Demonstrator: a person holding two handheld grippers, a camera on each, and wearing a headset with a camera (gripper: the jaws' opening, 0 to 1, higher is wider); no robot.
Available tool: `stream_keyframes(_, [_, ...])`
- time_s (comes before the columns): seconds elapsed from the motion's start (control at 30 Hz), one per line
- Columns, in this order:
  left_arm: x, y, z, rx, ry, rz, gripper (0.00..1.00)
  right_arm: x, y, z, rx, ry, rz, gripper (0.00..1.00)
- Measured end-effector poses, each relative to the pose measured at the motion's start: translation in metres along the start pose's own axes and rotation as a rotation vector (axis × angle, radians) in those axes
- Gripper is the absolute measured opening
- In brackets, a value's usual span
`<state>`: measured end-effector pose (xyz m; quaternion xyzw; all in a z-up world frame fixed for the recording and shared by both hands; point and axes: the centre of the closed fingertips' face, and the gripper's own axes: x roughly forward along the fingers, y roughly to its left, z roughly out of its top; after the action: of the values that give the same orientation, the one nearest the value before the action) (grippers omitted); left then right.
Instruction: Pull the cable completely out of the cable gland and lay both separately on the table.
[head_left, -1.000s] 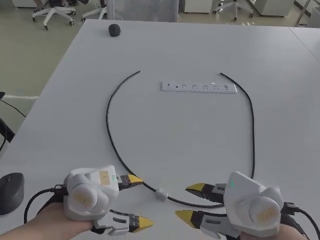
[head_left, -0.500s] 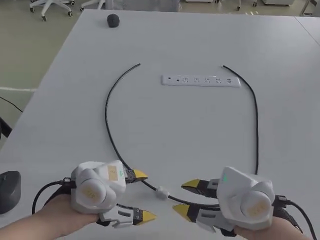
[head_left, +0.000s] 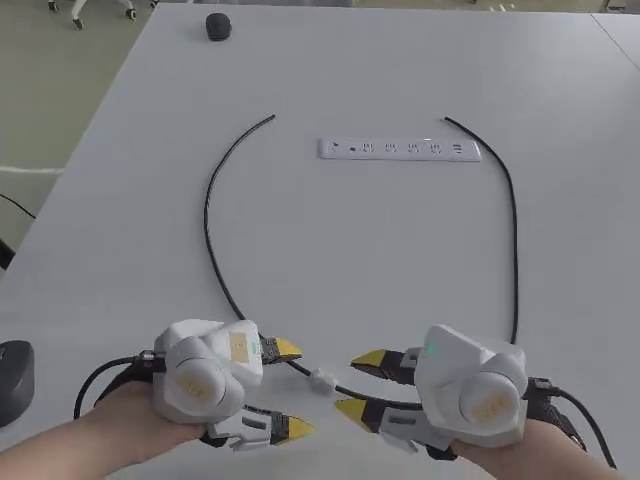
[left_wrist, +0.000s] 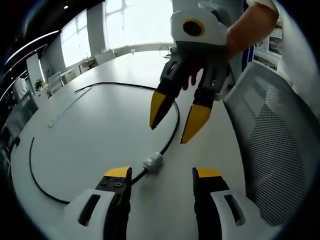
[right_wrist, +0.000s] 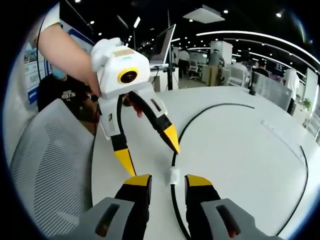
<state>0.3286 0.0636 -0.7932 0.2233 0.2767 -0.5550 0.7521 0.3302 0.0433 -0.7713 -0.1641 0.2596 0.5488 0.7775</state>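
The white table carries the long black cable, which loops away ahead of the fingers. Since a second ago both grippers have edged inward: left gripper and right gripper now flank the white cable gland, which lies between their tips, threaded on the cable. Both pairs of jaws stand wide apart and empty, so I judge pulling hasn't begun. The right gripper's body hides the cable behind its fingers, and the gland's detail is too small to read
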Motion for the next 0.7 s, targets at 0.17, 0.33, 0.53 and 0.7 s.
stream_keyframes(0.17, [0.003,0.001,-0.002,0.027,0.009,-0.010,0.49,0.006,-0.001,0.001,0.005,-0.002,0.014,0.23])
stream_keyframes(0.33, [0.006,0.004,-0.004,0.030,0.012,-0.019,0.47,0.010,-0.004,-0.004,0.009,0.008,0.023,0.21])
stream_keyframes(0.53, [0.011,0.006,-0.004,0.023,0.011,-0.040,0.45,0.014,-0.005,-0.006,0.023,0.011,0.034,0.19])
stream_keyframes(0.7, [0.014,0.008,-0.008,0.034,0.021,-0.052,0.44,0.019,-0.007,-0.010,0.021,0.023,0.038,0.19])
